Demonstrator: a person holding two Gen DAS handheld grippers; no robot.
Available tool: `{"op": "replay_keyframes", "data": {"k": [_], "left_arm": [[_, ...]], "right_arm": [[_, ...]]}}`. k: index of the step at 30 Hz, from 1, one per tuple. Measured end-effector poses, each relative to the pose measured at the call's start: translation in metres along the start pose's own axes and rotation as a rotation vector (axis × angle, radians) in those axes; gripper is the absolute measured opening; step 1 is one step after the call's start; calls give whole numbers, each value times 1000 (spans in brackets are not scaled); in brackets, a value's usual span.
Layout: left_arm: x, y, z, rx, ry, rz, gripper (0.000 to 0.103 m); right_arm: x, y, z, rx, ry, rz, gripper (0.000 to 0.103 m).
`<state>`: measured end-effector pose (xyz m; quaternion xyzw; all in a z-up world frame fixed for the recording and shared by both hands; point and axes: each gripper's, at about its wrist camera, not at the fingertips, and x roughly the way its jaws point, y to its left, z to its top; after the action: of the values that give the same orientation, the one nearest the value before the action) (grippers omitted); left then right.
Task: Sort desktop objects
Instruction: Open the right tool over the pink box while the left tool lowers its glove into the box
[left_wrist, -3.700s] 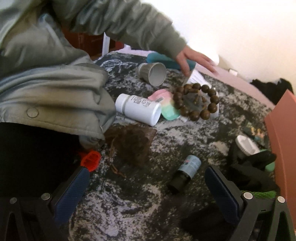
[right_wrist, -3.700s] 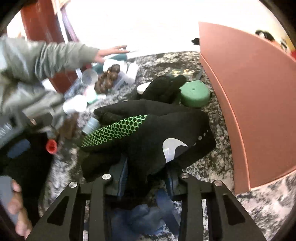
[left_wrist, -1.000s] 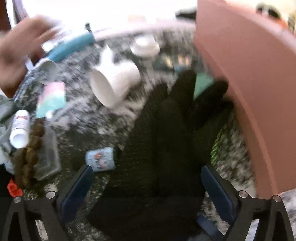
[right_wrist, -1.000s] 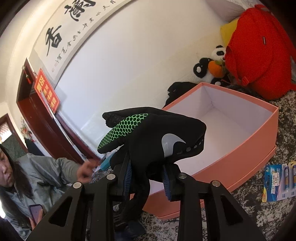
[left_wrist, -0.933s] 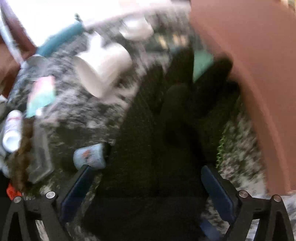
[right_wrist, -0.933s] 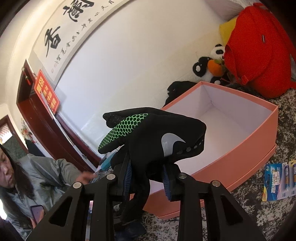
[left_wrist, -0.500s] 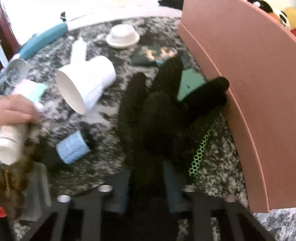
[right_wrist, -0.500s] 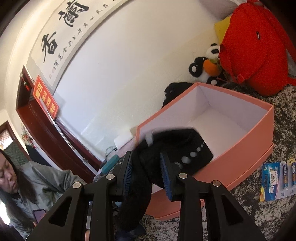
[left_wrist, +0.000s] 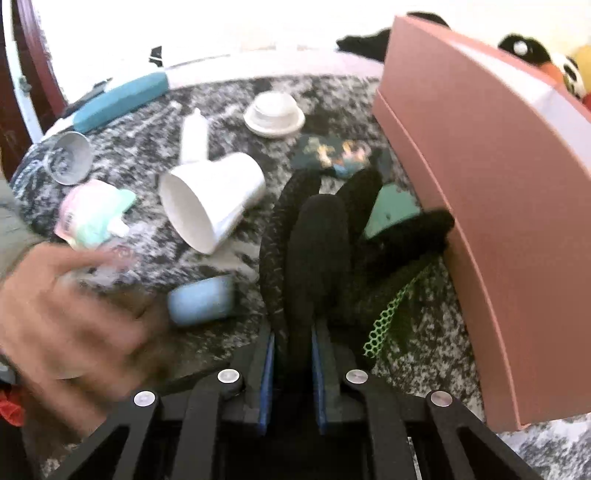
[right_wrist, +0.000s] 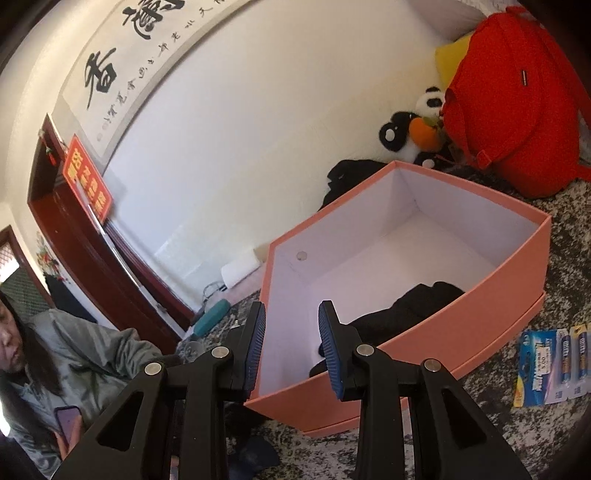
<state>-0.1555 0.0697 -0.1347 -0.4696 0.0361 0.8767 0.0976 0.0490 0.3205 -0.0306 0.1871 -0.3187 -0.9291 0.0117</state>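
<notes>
While the left gripper (left_wrist: 291, 354) pinches the cuff of the black glove (left_wrist: 314, 243) on the speckled table (left_wrist: 147, 147), we judge it soft, light and floppy; the cuff is the sound hold, since its fingers will dangle. Beyond lie a tipped white cup (left_wrist: 210, 199) and the pink box (left_wrist: 491, 206) wall. Only the right wrist view shows the box's inside: another black glove (right_wrist: 410, 302) lies there, past the right gripper (right_wrist: 291, 347), narrowly parted on nothing.
</notes>
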Motion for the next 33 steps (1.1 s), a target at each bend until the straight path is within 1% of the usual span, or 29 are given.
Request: {"op": "replay_keyframes", "data": {"k": [4,7,9,10,12,13,15,18,19,22,25,29,30,32,33], "left_arm": [[-29,2,2,-28,-57,-41,13],[-58,1,11,-56,-139,-68,13],[-81,-2,19,-70,-198,-103,13],[-88,-4,24,-72,-206,-106,13],[-107,-11,35,-96,-211,-93,13],[-120,-16,38,-98,-236,-96,13],[-144,-29,39,-83,-305,-119,13],[-161,-46,41,-83,-335,-139,13],[-165,-54,42,-68,-344,-150,13],[-169,-80,45,-27,-365,-181,13],[-162,-110,51,2,-355,-203,13],[-147,-144,56,25,-389,-203,13],[-142,-150,57,19,-389,-208,13],[-127,-158,61,11,-363,-237,13],[-122,-162,62,18,-347,-244,16]], "right_arm": [[4,-6,1,24,12,8,34],[6,-14,5,50,6,15,34],[7,-21,8,62,5,15,34],[8,-23,9,62,8,20,34],[11,-26,13,58,30,64,34],[12,-28,14,62,47,83,34],[12,-29,14,60,55,70,34],[6,-30,17,18,50,-39,34],[4,-30,19,3,47,-77,34],[-7,-36,26,-28,33,-136,34],[-15,-44,34,-56,22,-202,34],[-26,-51,45,-105,4,-269,34],[-29,-53,49,-118,0,-283,34],[-34,-55,55,-161,-4,-301,34],[-34,-55,57,-175,-4,-304,34]]}}
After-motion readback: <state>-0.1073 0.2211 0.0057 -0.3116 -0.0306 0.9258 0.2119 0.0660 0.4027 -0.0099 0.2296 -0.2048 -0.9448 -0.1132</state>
